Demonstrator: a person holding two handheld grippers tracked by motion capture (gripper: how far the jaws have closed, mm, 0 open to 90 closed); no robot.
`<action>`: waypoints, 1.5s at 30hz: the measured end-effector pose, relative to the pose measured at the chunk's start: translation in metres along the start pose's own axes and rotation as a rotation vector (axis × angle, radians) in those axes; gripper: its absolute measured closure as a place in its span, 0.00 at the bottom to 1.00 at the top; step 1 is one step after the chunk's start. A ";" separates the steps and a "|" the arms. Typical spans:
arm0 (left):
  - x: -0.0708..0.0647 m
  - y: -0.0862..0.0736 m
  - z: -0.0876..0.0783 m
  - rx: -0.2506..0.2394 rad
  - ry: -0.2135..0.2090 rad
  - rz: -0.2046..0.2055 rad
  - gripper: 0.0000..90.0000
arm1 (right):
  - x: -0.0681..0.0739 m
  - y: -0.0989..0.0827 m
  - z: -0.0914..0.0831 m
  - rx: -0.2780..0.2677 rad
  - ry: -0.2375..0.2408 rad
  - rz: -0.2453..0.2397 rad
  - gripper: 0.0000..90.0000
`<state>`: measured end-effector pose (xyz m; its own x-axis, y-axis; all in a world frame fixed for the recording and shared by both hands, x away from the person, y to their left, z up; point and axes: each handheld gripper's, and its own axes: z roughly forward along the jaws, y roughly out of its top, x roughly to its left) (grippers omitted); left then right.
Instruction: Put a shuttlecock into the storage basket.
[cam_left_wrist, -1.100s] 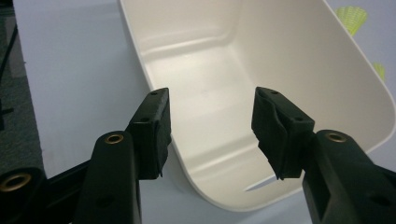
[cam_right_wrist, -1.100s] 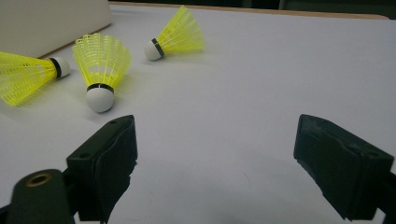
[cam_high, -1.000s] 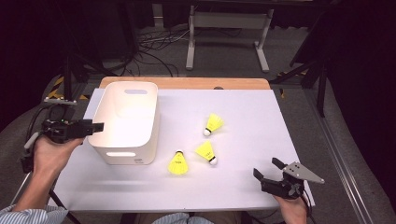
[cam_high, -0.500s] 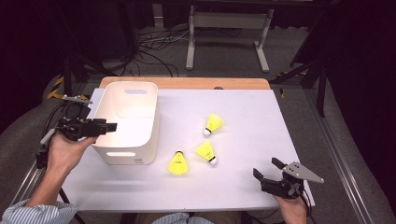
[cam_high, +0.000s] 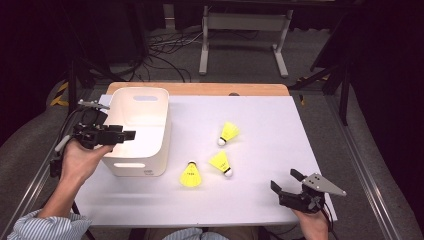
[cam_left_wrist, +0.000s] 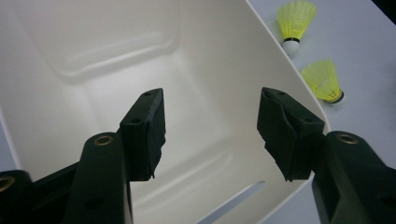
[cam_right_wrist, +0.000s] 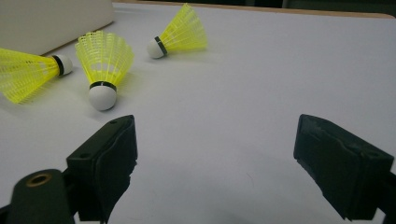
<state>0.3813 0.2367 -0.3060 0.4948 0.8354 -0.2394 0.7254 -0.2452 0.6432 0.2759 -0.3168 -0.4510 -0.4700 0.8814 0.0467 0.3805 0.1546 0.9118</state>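
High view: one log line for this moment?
left gripper: open, over bin | right gripper: open, near table corner | shuttlecocks: three on table, none in bin

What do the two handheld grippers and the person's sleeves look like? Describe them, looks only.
Both are black two-jaw tools. The left gripper has blocky black fingers on arms with brass-coloured rivets, and a cable trails from it. The right gripper carries a grey three-cornered plate on top; its pads are the same chunky black. The sleeve on the left arm is light blue with fine stripes.

Bin (cam_high: 141, 131) at table (cam_high: 260, 202) left, three shuttlecocks (cam_high: 221, 163) to its right, near centre
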 end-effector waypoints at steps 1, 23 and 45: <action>-0.001 0.000 0.001 0.000 -0.004 0.004 0.46 | 0.000 0.000 0.000 0.002 0.000 -0.001 0.15; -0.025 0.014 0.017 0.008 -0.044 0.048 0.45 | 0.000 0.000 0.000 0.003 0.001 0.000 0.16; -0.051 0.027 0.038 0.030 -0.090 0.110 0.42 | 0.000 0.000 0.000 0.004 0.001 0.002 0.16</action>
<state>0.3937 0.1683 -0.3038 0.6117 0.7556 -0.2342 0.6782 -0.3485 0.6470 0.2760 -0.3172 -0.4513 -0.4704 0.8811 0.0487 0.3846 0.1551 0.9099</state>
